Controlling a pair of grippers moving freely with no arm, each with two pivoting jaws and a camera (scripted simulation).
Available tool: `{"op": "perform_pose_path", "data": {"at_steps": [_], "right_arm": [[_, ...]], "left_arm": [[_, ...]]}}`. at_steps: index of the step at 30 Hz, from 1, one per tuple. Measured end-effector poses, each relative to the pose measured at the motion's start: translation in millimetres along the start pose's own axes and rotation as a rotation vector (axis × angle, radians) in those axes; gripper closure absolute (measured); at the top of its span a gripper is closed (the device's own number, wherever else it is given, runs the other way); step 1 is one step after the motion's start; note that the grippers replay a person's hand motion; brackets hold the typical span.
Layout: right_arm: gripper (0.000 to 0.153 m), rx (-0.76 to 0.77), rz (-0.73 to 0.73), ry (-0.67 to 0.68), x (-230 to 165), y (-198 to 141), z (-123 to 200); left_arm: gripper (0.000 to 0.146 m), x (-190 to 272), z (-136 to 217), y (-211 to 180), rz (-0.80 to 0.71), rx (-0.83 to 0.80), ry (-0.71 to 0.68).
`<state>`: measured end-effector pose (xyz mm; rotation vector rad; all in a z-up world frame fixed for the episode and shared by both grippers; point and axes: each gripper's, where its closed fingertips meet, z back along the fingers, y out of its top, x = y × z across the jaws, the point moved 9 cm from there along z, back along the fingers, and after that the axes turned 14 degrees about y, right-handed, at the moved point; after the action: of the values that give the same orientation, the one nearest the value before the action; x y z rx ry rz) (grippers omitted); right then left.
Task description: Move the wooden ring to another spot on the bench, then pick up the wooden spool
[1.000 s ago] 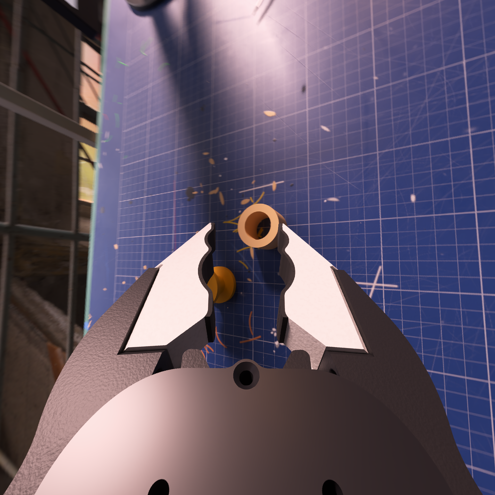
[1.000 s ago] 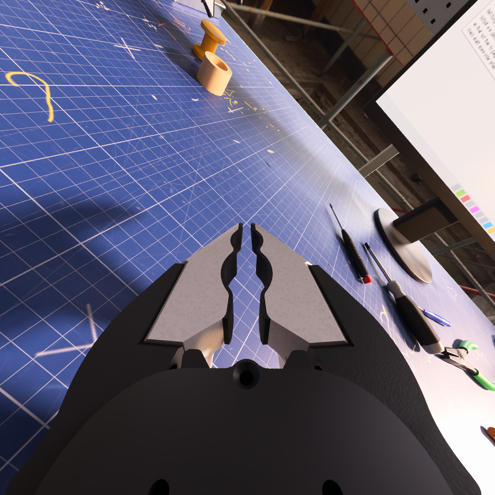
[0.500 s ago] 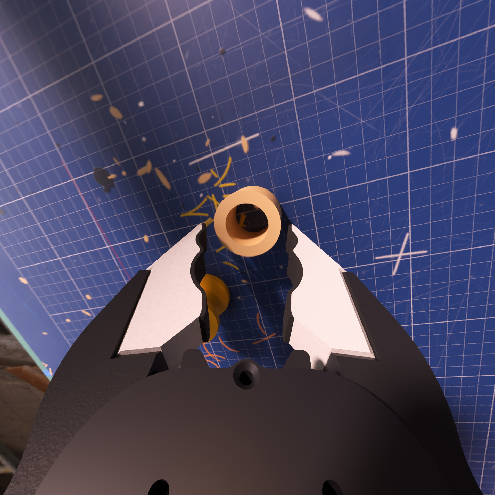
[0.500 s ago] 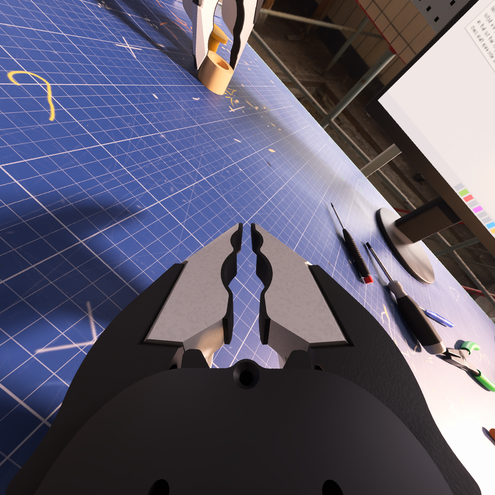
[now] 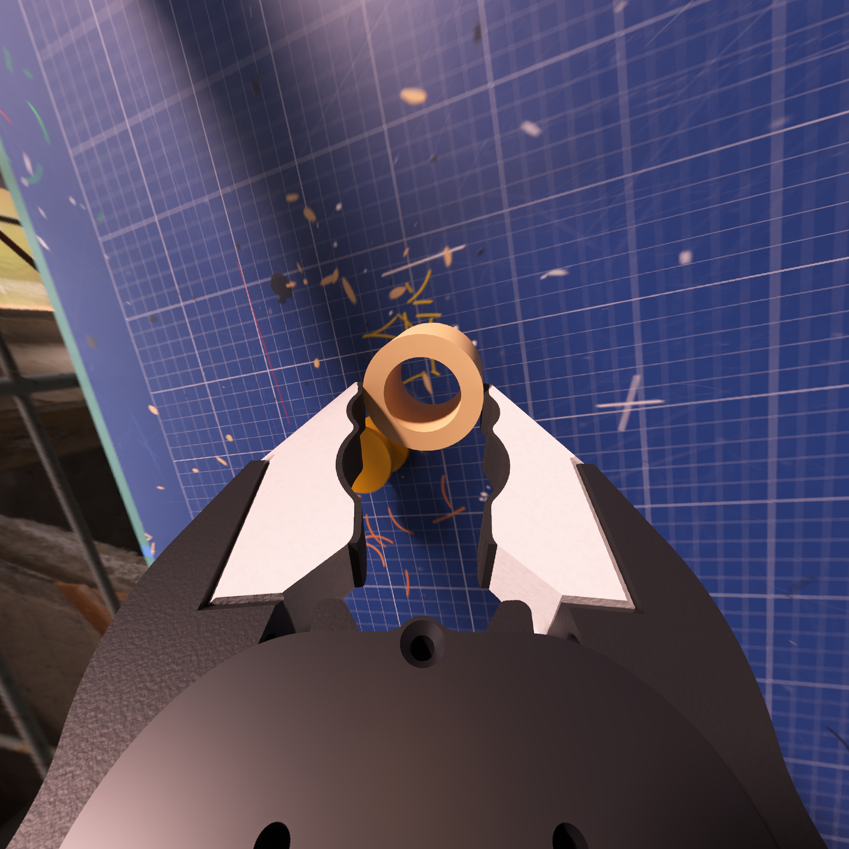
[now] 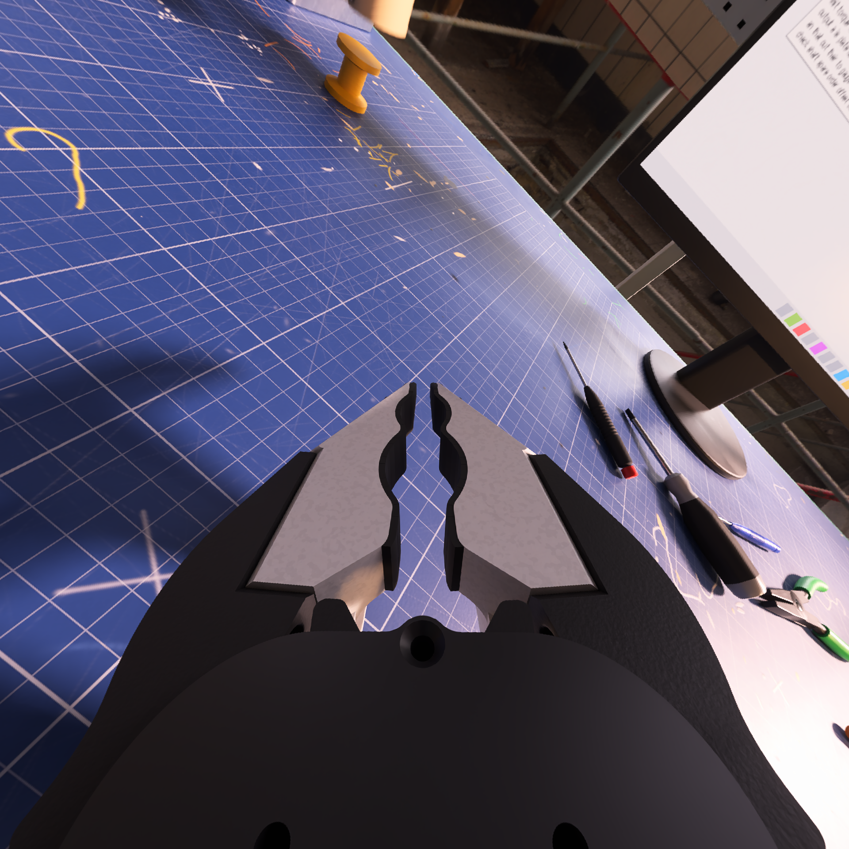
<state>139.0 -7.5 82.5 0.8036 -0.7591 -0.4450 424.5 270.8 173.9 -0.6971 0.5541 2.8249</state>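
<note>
Carrying: ring [image 5: 423, 387] clamped in left gripper [image 5: 423, 390], seemingly airborne; keep clear of spool [image 6: 353, 73]; right gripper [image 6: 423, 390] near-closed, empty.

Bright, sharp, long soft shadows

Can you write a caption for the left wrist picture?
Left gripper lifts the wooden ring above the spool.

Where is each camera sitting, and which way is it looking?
Left wrist view: sits on the left gripper, looking down at the blue mat; its fingers pinch the wooden ring.
Right wrist view: sits on the right gripper, looking along the mat toward the screwdrivers.
Both show the wooden spool.
</note>
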Motion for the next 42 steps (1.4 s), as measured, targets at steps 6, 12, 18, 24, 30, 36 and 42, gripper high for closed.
{"op": "perform_pose_path", "data": {"at_steps": [6,12,18,24,30,36,42], "right_arm": [[0.15,0.017,-0.054,-0.002,13.0,-7.6,7.4],[0.153,0.049,-0.157,-0.008,33.6,-19.7,18.6],[0.153,0.052,-0.192,-0.014,43.8,-26.9,23.5],[0.153,0.045,-0.19,-0.006,43.9,-27.1,22.9],[0.153,0.046,-0.194,-0.005,44.2,-27.3,22.9],[0.153,0.04,-0.182,-0.002,43.1,-27.0,22.2],[0.153,0.038,-0.18,0.002,43.0,-27.0,22.0]], "left_arm": [[0.096,48.1,65.5,56.0,-0.162,0.12,-0.049],[0.096,126.7,62.0,127.3,-0.412,0.19,-0.163],[0.096,180.3,39.5,174.2,-0.556,0.255,-0.267],[0.096,216.4,23.4,202.9,-0.676,0.285,-0.319],[0.096,241.2,7.7,216.3,-0.746,0.293,-0.356],[0.096,263.8,-16.0,212.7,-0.793,0.257,-0.403],[0.095,270.5,-18.3,214.8,-0.774,0.276,-0.452]]}}
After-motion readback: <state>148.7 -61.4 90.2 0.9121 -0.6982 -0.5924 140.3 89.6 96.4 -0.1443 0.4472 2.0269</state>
